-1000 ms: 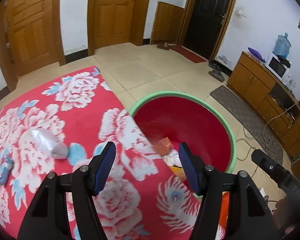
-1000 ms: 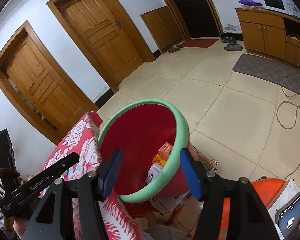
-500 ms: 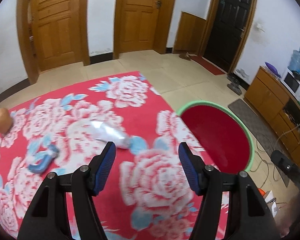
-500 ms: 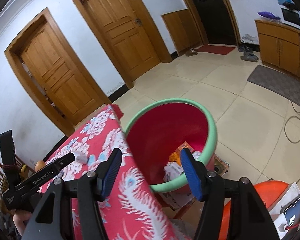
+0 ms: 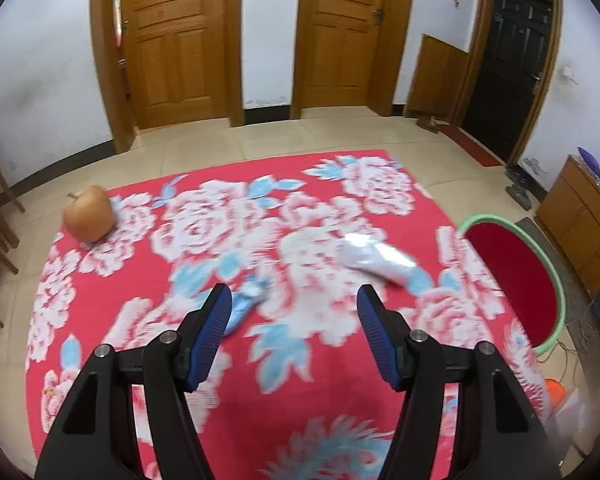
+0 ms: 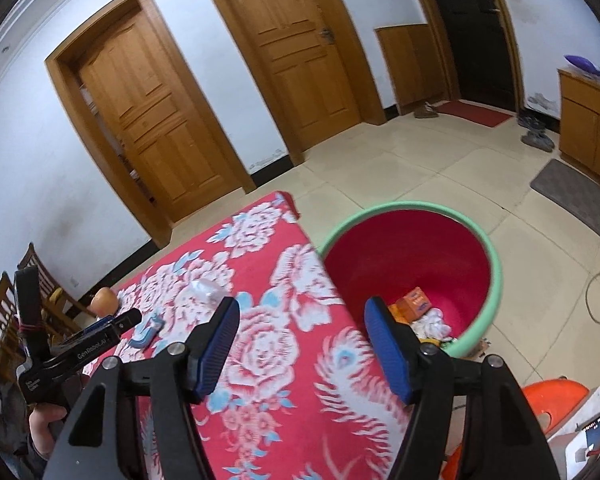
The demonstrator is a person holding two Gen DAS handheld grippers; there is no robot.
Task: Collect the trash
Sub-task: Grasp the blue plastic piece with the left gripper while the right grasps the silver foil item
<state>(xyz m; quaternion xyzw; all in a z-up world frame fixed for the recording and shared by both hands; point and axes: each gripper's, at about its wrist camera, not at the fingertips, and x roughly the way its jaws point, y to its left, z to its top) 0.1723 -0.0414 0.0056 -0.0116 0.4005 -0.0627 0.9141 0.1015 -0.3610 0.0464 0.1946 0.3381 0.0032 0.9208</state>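
Note:
A red flower-patterned cloth covers the table (image 5: 148, 360). On it lie a crumpled white plastic wrapper (image 5: 376, 258) (image 6: 204, 288) and a small blue scrap (image 5: 244, 304) (image 6: 148, 330). My left gripper (image 5: 294, 316) (image 6: 124, 318) hovers above the cloth, open and empty, with the blue scrap just beyond its left finger. The red bin with a green rim (image 5: 556, 280) (image 6: 496, 276) stands at the table's right edge and holds an orange box (image 6: 414, 304) and white paper (image 6: 432, 322). My right gripper (image 6: 300, 336) hangs over the table's edge by the bin, its jaws opening with nothing between them.
An apple (image 5: 89, 220) (image 6: 104, 300) sits near the table's far left edge. Wooden chairs (image 6: 4, 304) stand to the left. An orange stool (image 6: 552, 396) and a phone (image 6: 594, 428) are low on the right. Cables (image 6: 596, 296) lie on the tiled floor.
The left gripper swung left from the bin to over the table, bringing the wrapper, blue scrap and apple into view. The right gripper pulled back from the bin, rolled, and its jaws widened slightly.

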